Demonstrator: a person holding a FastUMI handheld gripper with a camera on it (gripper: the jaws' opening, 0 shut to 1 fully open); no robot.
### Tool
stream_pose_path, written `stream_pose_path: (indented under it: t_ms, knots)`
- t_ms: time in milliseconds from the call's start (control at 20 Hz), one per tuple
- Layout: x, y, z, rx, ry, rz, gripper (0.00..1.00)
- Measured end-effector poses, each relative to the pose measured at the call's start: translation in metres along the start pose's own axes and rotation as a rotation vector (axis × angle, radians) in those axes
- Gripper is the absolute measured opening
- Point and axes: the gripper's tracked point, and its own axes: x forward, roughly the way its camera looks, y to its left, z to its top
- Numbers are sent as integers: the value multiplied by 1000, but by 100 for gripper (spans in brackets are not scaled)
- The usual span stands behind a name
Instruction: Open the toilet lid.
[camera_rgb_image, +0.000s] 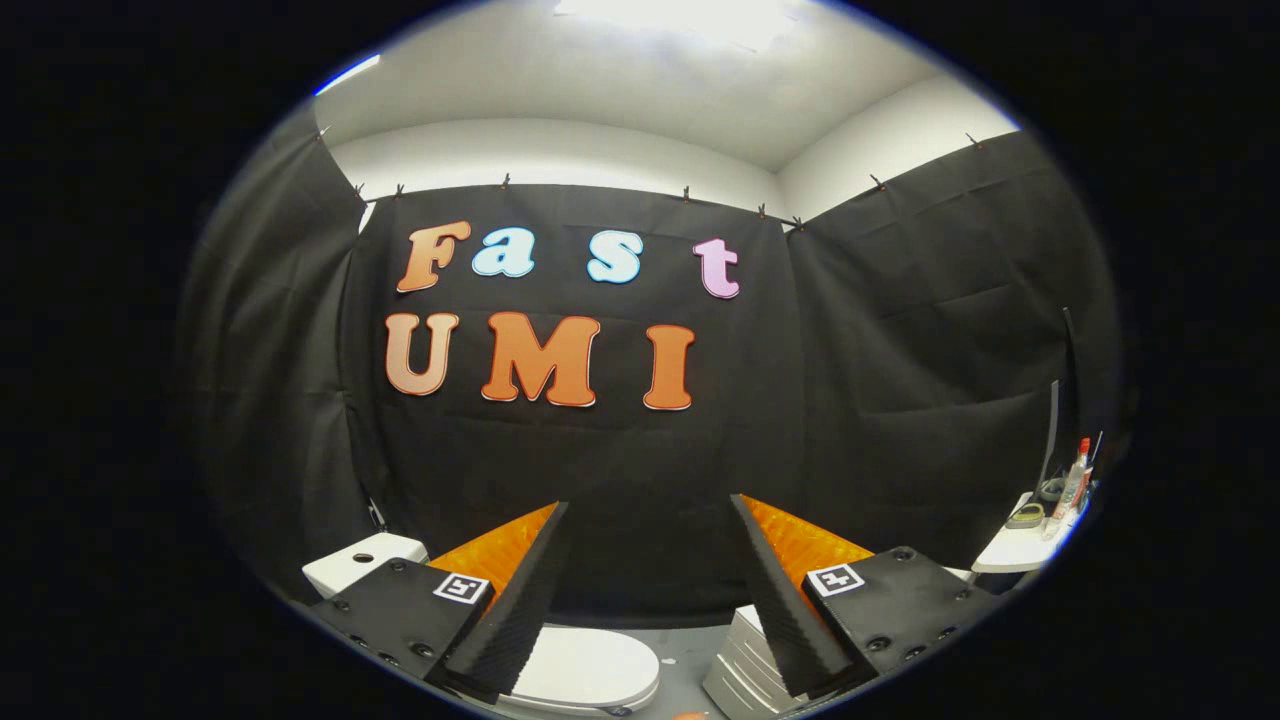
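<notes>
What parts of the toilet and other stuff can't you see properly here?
- Toilet lid: closed; its near side is hidden behind one finger of the open hand-held gripper.
- Toilet tank: partly covered by the gripper's body.
- White ribbed object beside the toilet: half hidden by the other finger, too little to name.
- Shelf at the side: its small items are too tiny to identify.

Toilet lid: white, smooth, glossy, plastic-like. Cistern: same glossy white finish. Booth wall: matt creased cloth. Gripper spread wide on nothing; fingers ribbed, matt. Shelf: smooth white.
</notes>
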Motion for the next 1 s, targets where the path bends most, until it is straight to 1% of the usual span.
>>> stream_pose_path:
  t_ms: [150, 350, 500, 650, 750, 900, 1000]
  knots:
    - [8, 4, -16, 13, 8, 29, 99]
    - [26, 10, -59, 23, 41, 62, 100]
    - [41, 24, -120, 37, 120, 116, 100]
    - [60, 37, -194, 100, 236, 171, 100]
    - [72, 40, -241, 162, 322, 173, 100]
    - [84, 46, -305, 259, 414, 180, 99]
    - [80, 38, -347, 299, 467, 165, 99]
